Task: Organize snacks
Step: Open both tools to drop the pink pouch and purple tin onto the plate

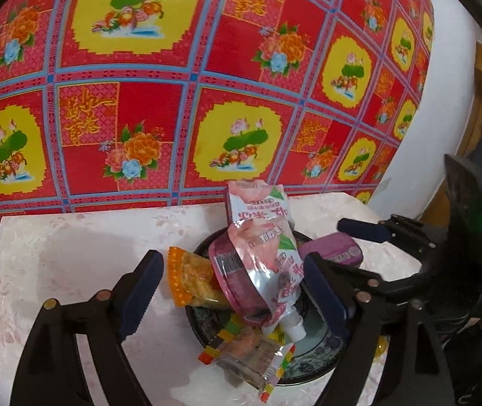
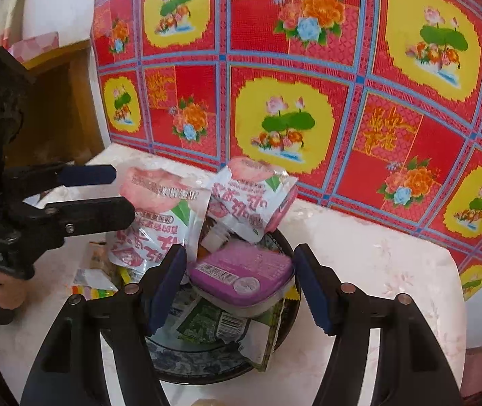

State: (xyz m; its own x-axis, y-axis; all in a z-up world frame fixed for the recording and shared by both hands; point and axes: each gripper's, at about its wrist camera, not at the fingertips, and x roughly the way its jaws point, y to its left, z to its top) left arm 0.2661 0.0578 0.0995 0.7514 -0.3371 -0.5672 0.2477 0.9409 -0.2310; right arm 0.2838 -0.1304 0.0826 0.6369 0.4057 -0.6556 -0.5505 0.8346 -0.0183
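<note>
Above the dark patterned bowl [image 2: 207, 368] on the pale desk [image 1: 54, 253], we hold both tools released: left tool [image 1: 234, 291] straddling a glossy pink-white spouted pouch [image 1: 271, 264], right tool [image 2: 241, 287] flanking a flat rounded purple tub [image 2: 241, 270]. Crinkled foil snack packets [image 2: 213, 324] fill the bowl.

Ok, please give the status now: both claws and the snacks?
Both claws open, left claw, right claw. Snacks heaped in bowl. Purple tub between right fingers, ungripped.
</note>
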